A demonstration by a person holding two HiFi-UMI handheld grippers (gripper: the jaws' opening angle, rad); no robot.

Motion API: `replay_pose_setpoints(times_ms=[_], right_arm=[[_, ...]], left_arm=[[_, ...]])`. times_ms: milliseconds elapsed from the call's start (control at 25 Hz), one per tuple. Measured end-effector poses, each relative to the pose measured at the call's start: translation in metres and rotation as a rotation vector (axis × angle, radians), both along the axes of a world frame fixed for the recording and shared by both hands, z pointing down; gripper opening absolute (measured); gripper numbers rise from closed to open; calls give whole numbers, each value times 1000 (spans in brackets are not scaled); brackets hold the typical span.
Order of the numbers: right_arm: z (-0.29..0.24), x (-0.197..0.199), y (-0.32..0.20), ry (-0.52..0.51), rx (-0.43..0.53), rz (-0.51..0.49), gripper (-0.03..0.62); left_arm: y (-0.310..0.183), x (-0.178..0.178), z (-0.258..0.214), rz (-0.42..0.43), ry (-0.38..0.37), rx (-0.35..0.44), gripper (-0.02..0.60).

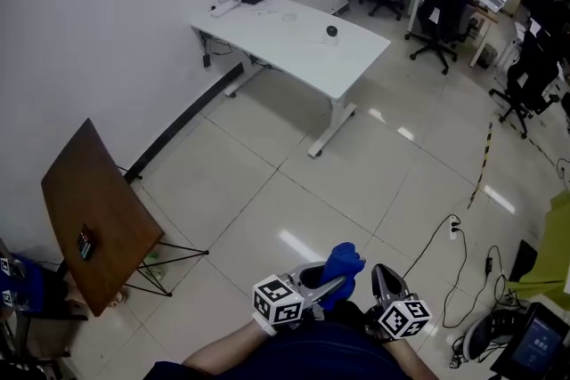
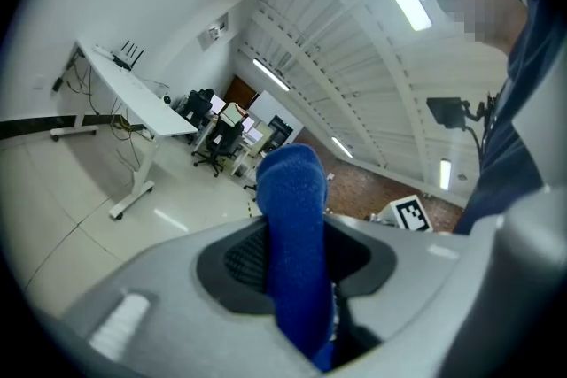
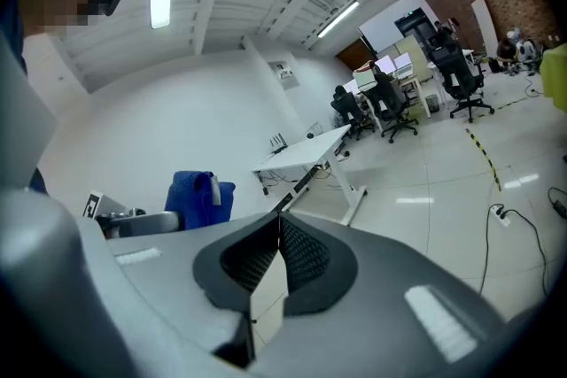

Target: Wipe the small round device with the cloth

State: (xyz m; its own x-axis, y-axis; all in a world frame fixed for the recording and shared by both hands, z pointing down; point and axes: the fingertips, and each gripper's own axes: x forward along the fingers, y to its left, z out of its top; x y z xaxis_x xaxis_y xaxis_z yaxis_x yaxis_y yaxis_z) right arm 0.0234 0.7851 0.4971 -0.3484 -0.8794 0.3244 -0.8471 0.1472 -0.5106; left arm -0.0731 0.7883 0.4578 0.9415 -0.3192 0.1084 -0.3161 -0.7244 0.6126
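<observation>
In the head view, the left gripper (image 1: 331, 285) at the bottom centre of the frame is pinching a blue cloth (image 1: 342, 264), which is sticking up past its tips, while the right gripper (image 1: 385, 278) is sitting just beside it to the right, holding nothing. The small round device (image 1: 331, 31) is lying on the white table (image 1: 267, 36) in the upper middle, well apart from both grippers across open floor, so the wiping has not yet begun. In the left gripper view, the jaws are pressing on the cloth at the centre, with a thick fold standing above the pads. In the right gripper view, the jaws are pressed together on nothing, with the cloth showing at the middle left. The step in hand is likely the approach. It should go best by walking up close to the table, gripping the cloth firmly and wiping with the free fold. The empty gripper could steady the device.
</observation>
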Motion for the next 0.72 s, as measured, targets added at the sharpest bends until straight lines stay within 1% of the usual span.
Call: replay_pose_setpoints(times_ms=[160,280,440,600,720], right_arm=[[4,4,-39,-18,12,-40,12],[1,13,-81,-43,43,-85,12],[-11,36,-139,-67,80,-140,12],[-22,63,-186,-73,108,-187,12],[-26,83,-214,-125,110,-215,12]], left_arm=[[-35,11,3,-28,-5,-11,144],[-73,23,3,-63,-15,-7,144],[-128,49,-9,-114,-8,6,146],[-174,83,-19,-137,-11,31,146],[-198,103,-26,-156,-7,45,144]])
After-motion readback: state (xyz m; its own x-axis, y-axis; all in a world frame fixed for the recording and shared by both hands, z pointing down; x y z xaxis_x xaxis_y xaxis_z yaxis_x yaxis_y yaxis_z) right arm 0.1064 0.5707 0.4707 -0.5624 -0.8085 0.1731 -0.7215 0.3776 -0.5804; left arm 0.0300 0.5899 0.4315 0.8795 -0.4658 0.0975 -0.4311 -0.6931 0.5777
